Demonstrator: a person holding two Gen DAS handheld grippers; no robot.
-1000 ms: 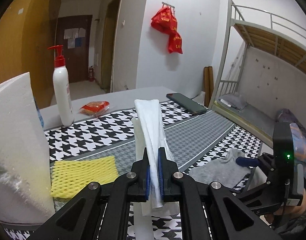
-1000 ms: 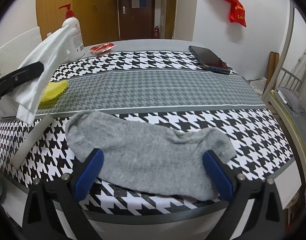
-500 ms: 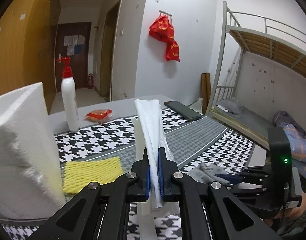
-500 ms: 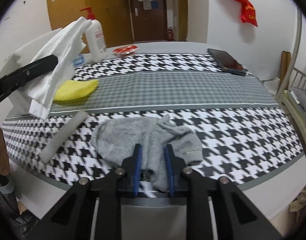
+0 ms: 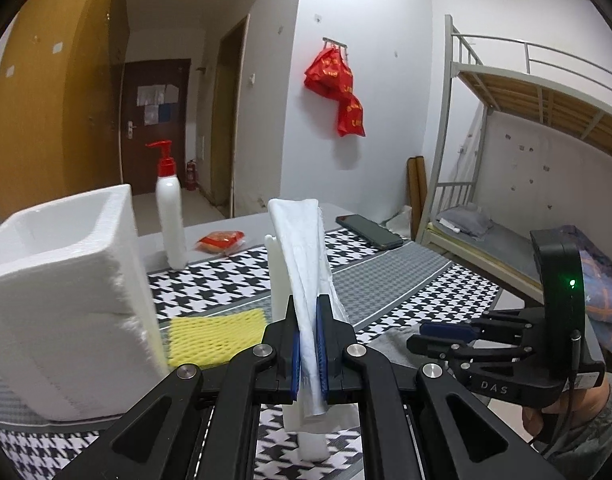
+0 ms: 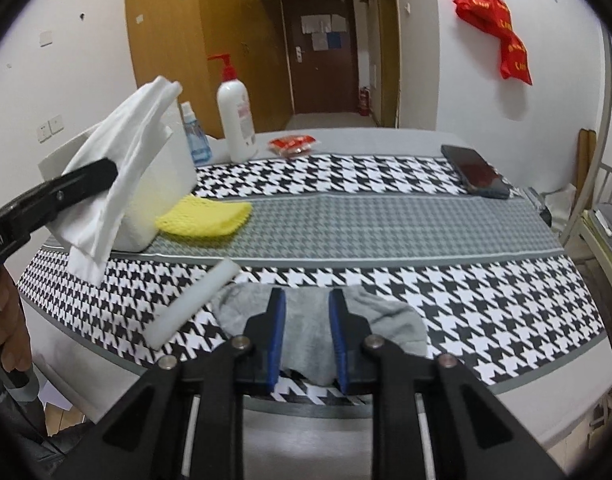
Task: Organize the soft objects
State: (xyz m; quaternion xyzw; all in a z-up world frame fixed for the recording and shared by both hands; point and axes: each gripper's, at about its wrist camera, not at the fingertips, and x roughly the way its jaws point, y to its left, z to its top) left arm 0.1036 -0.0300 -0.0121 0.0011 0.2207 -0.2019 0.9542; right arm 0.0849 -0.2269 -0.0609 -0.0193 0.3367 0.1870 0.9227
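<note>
The letters "DAS" stand in pale print on the side of the black plastic right gripper [image 5: 446,338] as seen from the left wrist view. On the black arm of the left gripper [image 6: 82,186], at the left edge of the right wrist view, a cut-off white marking ends in "ot.AI". The red hanging banner [image 5: 340,92] carries yellow characters, and the white pump bottle with a red top [image 6: 235,120] a pink label, both too small to read
</note>
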